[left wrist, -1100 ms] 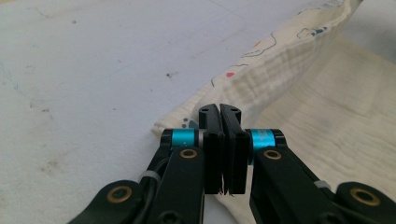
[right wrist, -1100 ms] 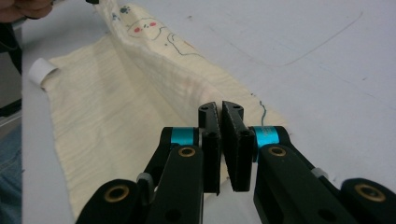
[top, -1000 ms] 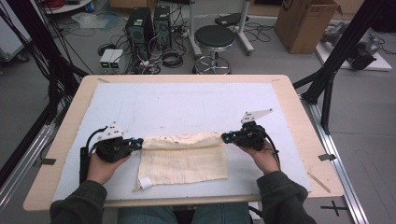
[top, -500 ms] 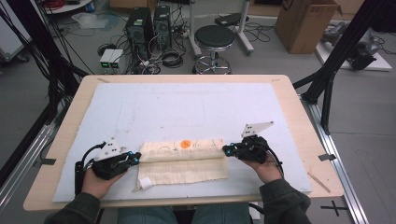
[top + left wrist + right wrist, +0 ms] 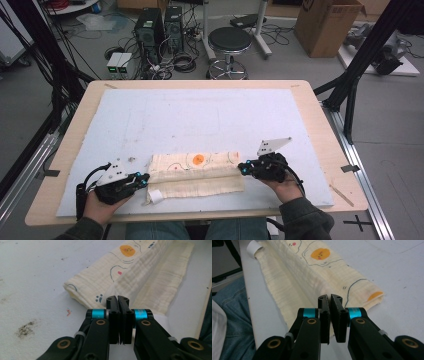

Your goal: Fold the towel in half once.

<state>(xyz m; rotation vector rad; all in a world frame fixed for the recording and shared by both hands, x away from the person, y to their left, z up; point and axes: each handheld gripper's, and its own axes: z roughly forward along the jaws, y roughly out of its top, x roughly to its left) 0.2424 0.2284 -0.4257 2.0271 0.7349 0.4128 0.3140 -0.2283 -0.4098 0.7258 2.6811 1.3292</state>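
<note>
STEP: folding cloth (image 5: 195,172) lengthwise | LEFT gripper (image 5: 141,179): jaws clamped on fold edge | RIGHT gripper (image 5: 243,168): jaws clamped on fold edge | NEXT: lay the edge flat, then release both.

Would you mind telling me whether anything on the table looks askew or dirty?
The cloth is folded unevenly: its printed top layer stops short, leaving a plain strip along the near edge. The white mat has a dark smudge beside the left tongs.

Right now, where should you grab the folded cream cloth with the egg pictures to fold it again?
Grip the cream muslin cloth at its two short ends, coming in low from either side. It lies flat as a long strip, and the folded-over top layer there gives an edge to pinch.
</note>
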